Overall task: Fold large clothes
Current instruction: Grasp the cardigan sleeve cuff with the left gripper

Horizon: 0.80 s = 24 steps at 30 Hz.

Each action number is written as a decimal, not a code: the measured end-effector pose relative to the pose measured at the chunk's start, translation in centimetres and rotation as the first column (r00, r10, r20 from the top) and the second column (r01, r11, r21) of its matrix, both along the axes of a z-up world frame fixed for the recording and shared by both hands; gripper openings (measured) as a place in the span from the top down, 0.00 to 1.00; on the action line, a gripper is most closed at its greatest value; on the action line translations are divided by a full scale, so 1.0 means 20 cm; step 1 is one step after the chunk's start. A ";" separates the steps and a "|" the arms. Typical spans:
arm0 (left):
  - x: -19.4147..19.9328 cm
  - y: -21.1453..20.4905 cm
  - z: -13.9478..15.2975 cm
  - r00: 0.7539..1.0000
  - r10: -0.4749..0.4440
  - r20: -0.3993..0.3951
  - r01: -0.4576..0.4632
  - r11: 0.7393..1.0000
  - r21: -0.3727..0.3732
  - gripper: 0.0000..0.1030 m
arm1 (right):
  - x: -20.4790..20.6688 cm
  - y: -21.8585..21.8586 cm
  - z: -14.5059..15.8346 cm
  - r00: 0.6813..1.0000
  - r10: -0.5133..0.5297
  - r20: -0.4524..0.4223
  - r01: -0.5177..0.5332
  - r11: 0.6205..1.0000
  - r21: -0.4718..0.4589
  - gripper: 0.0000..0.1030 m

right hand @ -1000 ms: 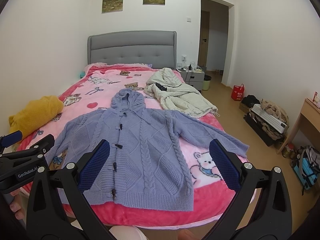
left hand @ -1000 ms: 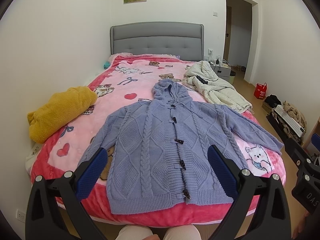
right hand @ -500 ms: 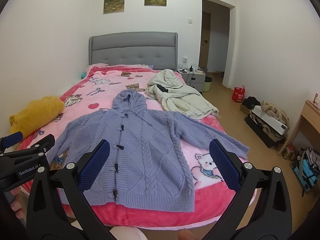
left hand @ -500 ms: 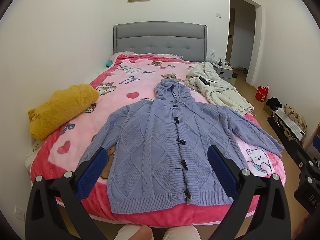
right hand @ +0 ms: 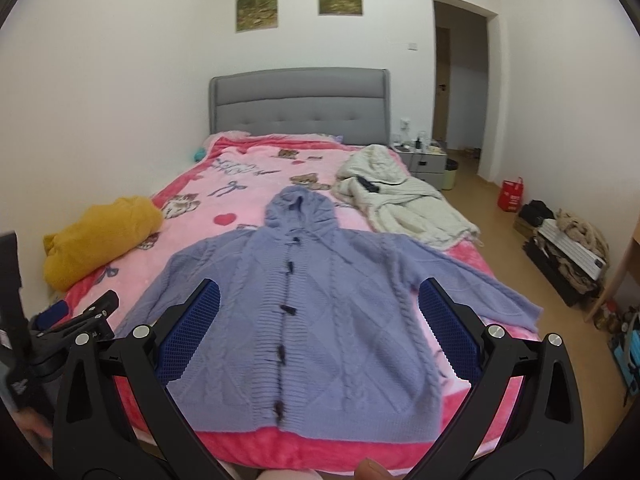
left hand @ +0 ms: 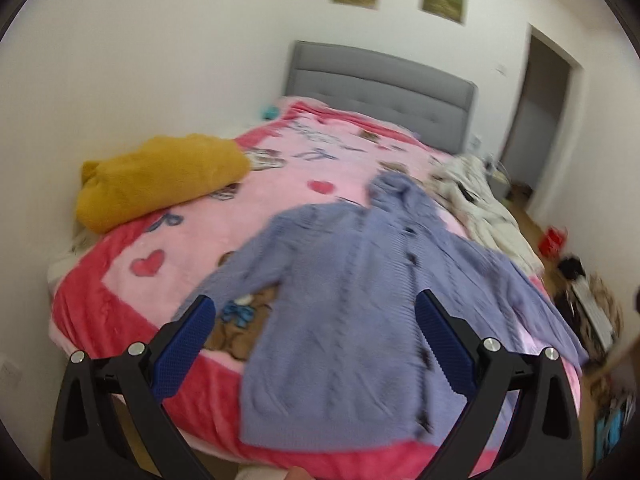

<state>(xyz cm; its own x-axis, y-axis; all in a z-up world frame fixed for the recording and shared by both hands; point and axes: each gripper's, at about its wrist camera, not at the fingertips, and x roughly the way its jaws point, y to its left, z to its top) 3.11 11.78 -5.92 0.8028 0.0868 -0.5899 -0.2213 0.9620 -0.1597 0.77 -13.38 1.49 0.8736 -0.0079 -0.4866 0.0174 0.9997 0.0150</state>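
A lilac cable-knit hooded cardigan lies flat and face up on the pink bed, sleeves spread, hood toward the headboard. It also shows, blurred, in the left wrist view. My left gripper is open and empty, above the foot of the bed near the cardigan's left sleeve. My right gripper is open and empty, in front of the cardigan's hem. The left gripper's body shows at the left edge of the right wrist view.
A folded mustard garment lies at the bed's left edge. A cream coat lies crumpled at the right. A nightstand, red bag and floor clutter stand right of the bed. Grey headboard at the back.
My left gripper has swung left and forward toward the bed's left side, blurring its view. My right gripper has moved closer to the cardigan's hem. Both jaws stay open.
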 end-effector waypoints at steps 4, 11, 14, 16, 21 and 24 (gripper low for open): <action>0.08 0.33 -0.33 0.996 0.077 -0.053 -0.080 0.995 -0.062 0.05 | 0.12 0.17 -0.09 0.999 0.042 -0.019 -0.042 0.998 -0.039 0.07; 0.10 0.81 -0.80 0.981 0.141 -0.130 -0.163 0.970 -0.182 0.05 | 0.34 0.46 -0.27 0.992 0.082 -0.092 -0.086 0.996 -0.032 0.07; 0.08 0.89 -0.89 0.991 0.108 -0.083 -0.116 0.988 -0.100 0.05 | 0.41 0.54 -0.33 0.986 0.105 -0.127 -0.111 0.993 -0.040 0.07; 0.08 0.91 -0.91 0.997 0.055 -0.045 -0.058 0.996 -0.070 0.05 | 0.45 0.59 -0.37 0.984 0.101 -0.146 -0.110 0.992 -0.056 0.07; 0.11 0.88 -0.96 0.990 -0.126 -0.060 0.126 0.992 0.007 0.05 | 0.52 0.65 -0.48 0.974 0.098 -0.205 -0.114 0.991 -0.066 0.07; 0.14 0.84 -0.99 0.981 -0.186 -0.062 0.188 0.982 0.018 0.19 | 0.54 0.68 -0.52 0.970 0.108 -0.219 -0.126 0.990 -0.070 0.07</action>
<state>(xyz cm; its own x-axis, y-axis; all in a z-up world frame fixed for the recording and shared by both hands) 5.91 28.61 -25.71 0.7697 -0.0471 -0.6367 -0.0457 0.9907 -0.1285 11.64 0.30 -8.96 0.7467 0.0401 -0.6640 -0.1060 0.9926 -0.0592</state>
